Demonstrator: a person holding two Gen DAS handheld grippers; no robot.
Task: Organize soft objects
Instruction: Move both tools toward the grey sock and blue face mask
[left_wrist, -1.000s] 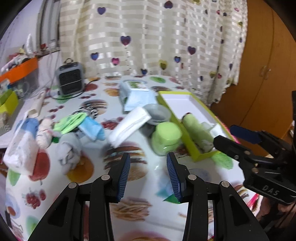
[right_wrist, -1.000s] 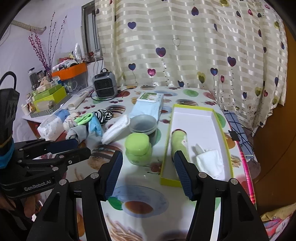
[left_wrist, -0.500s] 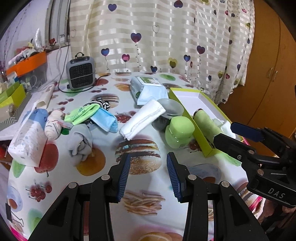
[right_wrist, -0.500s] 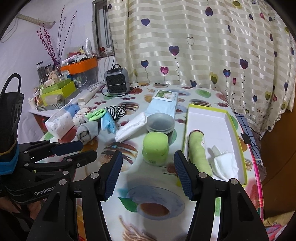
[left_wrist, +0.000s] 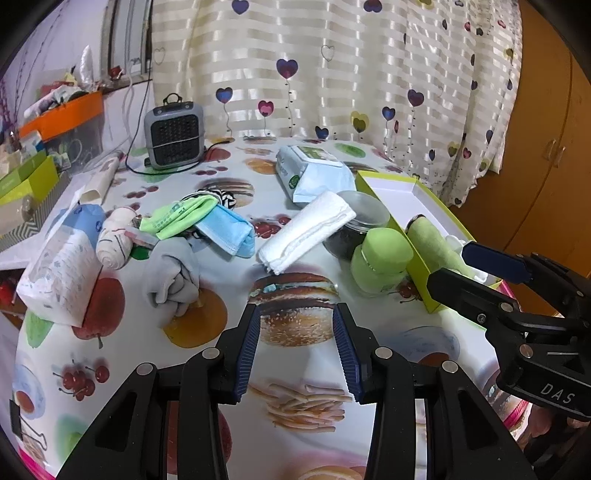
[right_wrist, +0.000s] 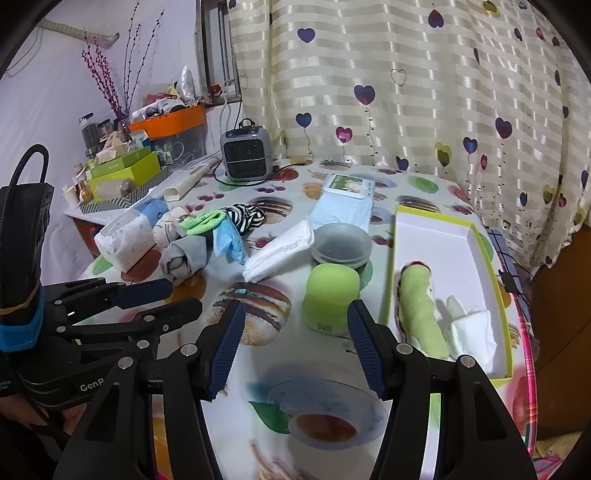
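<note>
- My left gripper (left_wrist: 295, 347) hangs with its blue-padded jaws apart and nothing between them, above the food-print tablecloth (left_wrist: 110, 369).
- My right gripper (right_wrist: 291, 345) is likewise spread and empty, just short of the squat lime-green lidded jar (right_wrist: 330, 297).
- Beyond the jar lies the folded white towel (left_wrist: 306, 230); left of it sit the blue face mask (left_wrist: 227, 230) and knotted grey cloth (left_wrist: 171, 275).
- The long yellow-green cardboard tray (right_wrist: 450, 236) on the right already holds a rolled green cloth (right_wrist: 421, 314).

The table (left_wrist: 110, 387) carries a food-print cloth. Directly on it lie a white folded towel (left_wrist: 306, 230), grey cloth (left_wrist: 173, 273), blue mask (left_wrist: 229, 229), green jar (left_wrist: 380, 262), yellow-green box (right_wrist: 487, 258) and small heater (left_wrist: 173, 134).
</note>
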